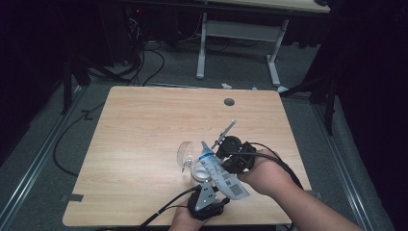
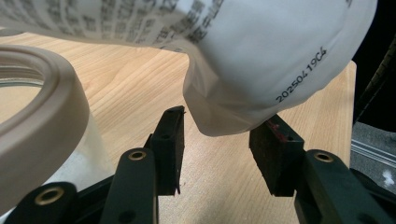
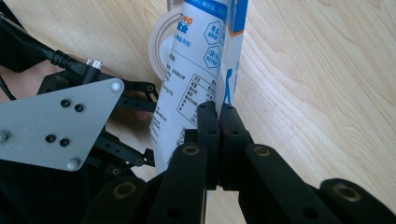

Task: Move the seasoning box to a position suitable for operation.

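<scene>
At five o'clock on the tabletop (image 1: 144,125), the right hand-held gripper (image 3: 218,109) pinches the printed pouch (image 1: 222,175) above the jar (image 1: 199,172); the left hand-held gripper (image 2: 224,133) stands half open around its corner. Next, likely: clamp, then tear.

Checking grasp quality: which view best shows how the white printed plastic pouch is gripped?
The right gripper view: the right gripper pinches the white printed plastic pouch edge. The left gripper view shows its bulging corner between open jaws; the high view shows it small.
</scene>
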`<state>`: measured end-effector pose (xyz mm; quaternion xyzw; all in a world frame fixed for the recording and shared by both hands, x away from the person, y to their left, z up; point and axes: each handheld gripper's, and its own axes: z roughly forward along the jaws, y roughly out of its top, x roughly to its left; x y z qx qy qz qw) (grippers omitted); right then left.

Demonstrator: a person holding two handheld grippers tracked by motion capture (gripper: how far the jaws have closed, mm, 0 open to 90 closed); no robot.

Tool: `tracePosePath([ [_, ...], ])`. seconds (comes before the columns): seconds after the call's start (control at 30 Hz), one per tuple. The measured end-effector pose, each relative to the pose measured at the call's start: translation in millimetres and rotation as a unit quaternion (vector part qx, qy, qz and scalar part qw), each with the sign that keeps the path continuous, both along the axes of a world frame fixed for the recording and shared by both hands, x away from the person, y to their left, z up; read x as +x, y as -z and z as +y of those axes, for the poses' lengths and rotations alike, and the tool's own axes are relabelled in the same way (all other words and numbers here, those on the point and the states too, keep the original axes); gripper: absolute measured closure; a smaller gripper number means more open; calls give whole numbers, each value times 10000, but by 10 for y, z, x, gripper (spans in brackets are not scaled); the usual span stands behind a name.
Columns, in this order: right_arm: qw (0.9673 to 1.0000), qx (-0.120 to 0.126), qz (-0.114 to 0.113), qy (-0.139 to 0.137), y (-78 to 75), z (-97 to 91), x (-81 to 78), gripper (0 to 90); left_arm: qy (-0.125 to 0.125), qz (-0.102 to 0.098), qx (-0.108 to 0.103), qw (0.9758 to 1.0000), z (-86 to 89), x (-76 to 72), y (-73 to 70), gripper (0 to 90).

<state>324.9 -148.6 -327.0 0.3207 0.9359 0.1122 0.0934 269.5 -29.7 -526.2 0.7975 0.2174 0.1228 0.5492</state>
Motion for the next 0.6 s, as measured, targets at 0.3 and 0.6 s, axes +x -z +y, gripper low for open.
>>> tracePosePath([
  [0.3,10000,44,17,51,-7,-18,-8,899,3,-13,-13,10000,-5,-2,0,558],
  [0.6,10000,80,26,-13,2,30,24,900,5,-51,-44,10000,21,-13,-12,547],
])
